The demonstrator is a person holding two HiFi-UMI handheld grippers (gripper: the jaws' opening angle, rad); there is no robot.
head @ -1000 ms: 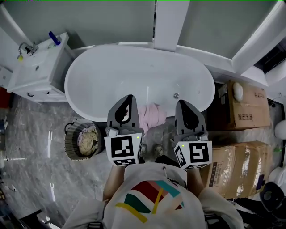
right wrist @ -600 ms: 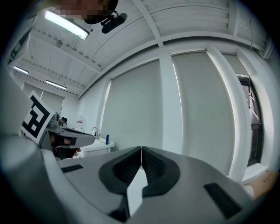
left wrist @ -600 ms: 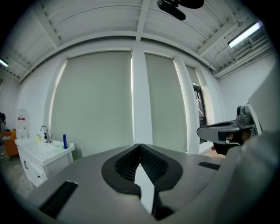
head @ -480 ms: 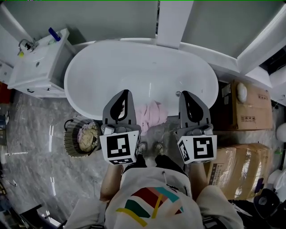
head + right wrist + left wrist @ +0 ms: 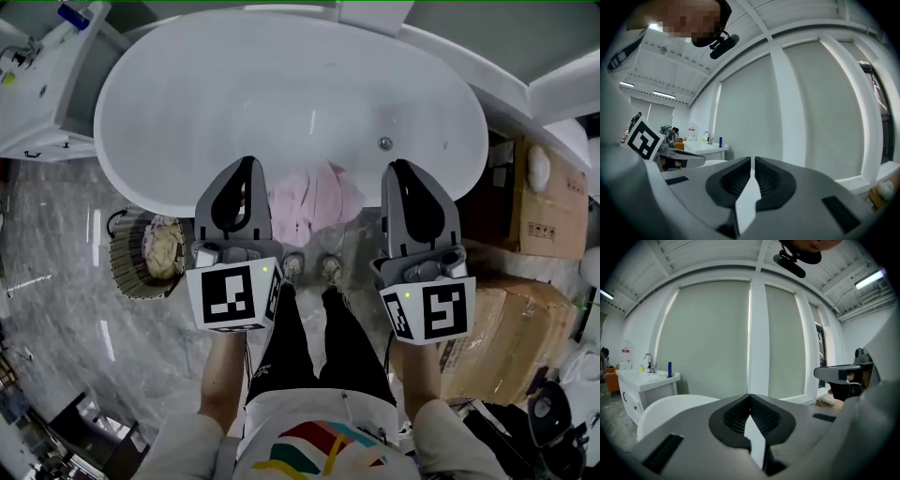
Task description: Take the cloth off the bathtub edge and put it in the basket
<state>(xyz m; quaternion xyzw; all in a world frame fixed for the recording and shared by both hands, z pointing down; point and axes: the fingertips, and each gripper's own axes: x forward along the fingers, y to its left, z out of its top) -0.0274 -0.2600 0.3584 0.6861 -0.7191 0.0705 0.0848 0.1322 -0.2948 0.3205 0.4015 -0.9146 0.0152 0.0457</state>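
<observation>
A pink cloth [image 5: 314, 202] hangs over the near edge of the white bathtub [image 5: 291, 103], in the head view between my two grippers. My left gripper [image 5: 246, 167] is held just left of the cloth, shut and empty. My right gripper [image 5: 401, 171] is just right of it, also shut with nothing in it. The round wicker basket [image 5: 148, 255] stands on the floor left of the left gripper, with beige fabric inside. In both gripper views the jaws meet at the tips and point over the tub toward the window wall; the cloth is not seen there.
A white vanity [image 5: 47, 84] with a tap and a blue bottle [image 5: 73, 14] stands at the upper left. Cardboard boxes [image 5: 511, 309] are stacked on the right. The person's feet [image 5: 307, 269] stand on the grey marble floor just before the tub.
The head view has moved forward and tipped down, so the tub, cloth and basket look closer. Both grippers have stayed shut on either side of the cloth.
</observation>
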